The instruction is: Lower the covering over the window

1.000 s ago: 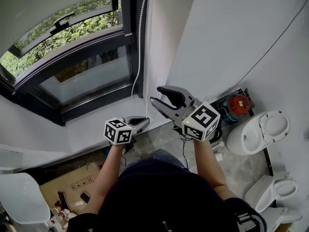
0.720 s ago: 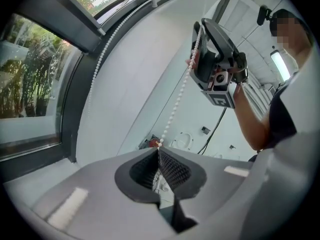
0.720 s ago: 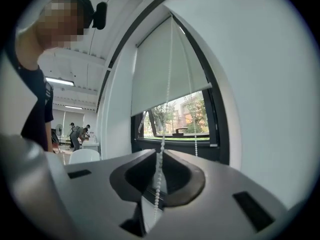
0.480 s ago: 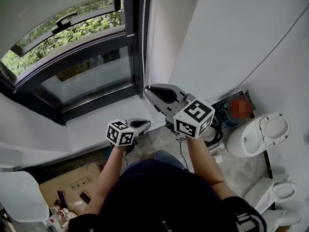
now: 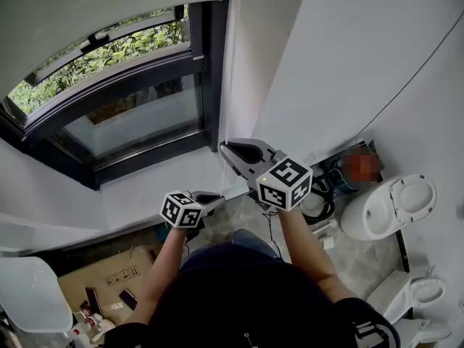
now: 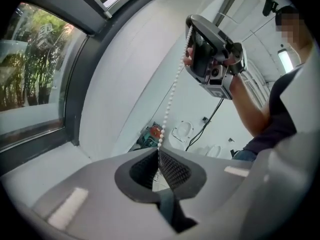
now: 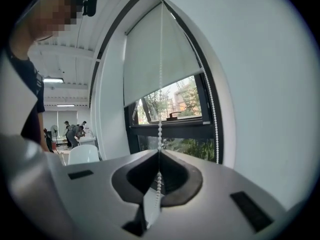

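White walls all round, and a dark-framed window (image 5: 209, 64) with greenery outside. The roller blind (image 5: 87, 13) covers only the top of it so far. The bead chain (image 7: 160, 119) hangs by the frame's right side. My right tool (image 5: 226, 148) is clamped tight on that chain up high. My left tool (image 5: 216, 196) is pinched shut on the same chain lower down, which runs straight between them.

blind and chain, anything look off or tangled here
Nothing stands out. The blind hangs smooth over the top of the window. The chain runs straight and untangled, with the left gripper and right gripper both shut on it.
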